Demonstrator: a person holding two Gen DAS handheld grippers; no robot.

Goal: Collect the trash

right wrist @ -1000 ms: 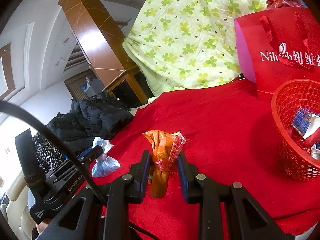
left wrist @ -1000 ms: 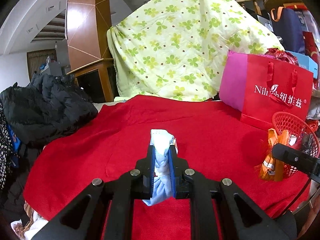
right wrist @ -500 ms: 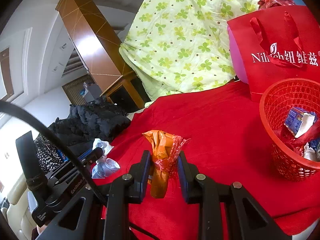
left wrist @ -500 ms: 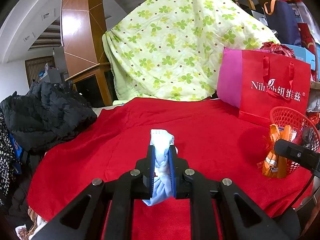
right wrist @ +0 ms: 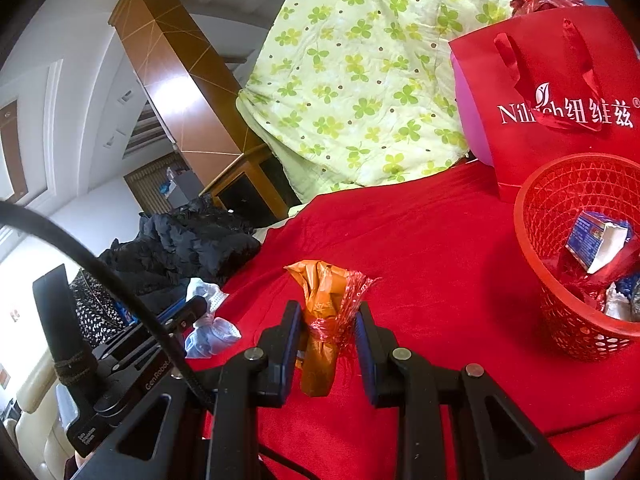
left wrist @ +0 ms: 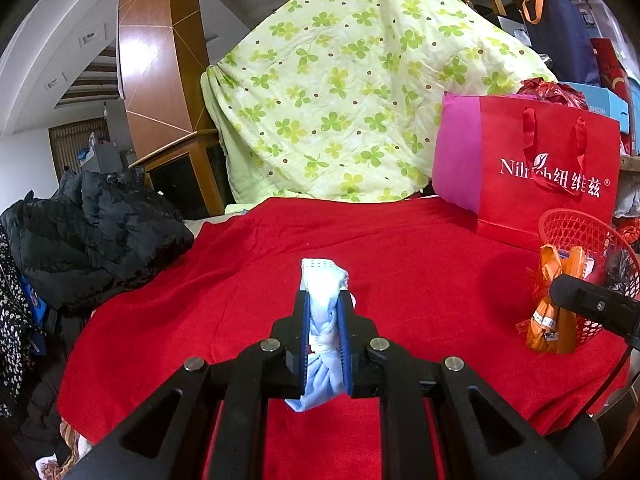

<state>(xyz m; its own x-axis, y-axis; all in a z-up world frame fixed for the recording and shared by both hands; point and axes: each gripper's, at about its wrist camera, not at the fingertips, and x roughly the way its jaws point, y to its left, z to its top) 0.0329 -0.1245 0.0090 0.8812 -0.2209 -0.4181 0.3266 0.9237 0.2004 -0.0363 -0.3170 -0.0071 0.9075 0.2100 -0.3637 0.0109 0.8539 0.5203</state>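
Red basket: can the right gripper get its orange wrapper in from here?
Probably yes. The red basket stands open-topped to the right gripper's front right, with only bare red cloth between. The jaws are shut on the orange wrapper; trash inside leaves room.

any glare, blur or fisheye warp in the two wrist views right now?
Left wrist view: sharp; a glare patch on the glossy brown wood pillar, dark vignette corners, and the red cloth-covered table edge bows. Right wrist view: same pillar glare, strong tilt and barrel warp, red mesh plastic basket stretched at the frame edge, bright window-lit wall washed out at left.
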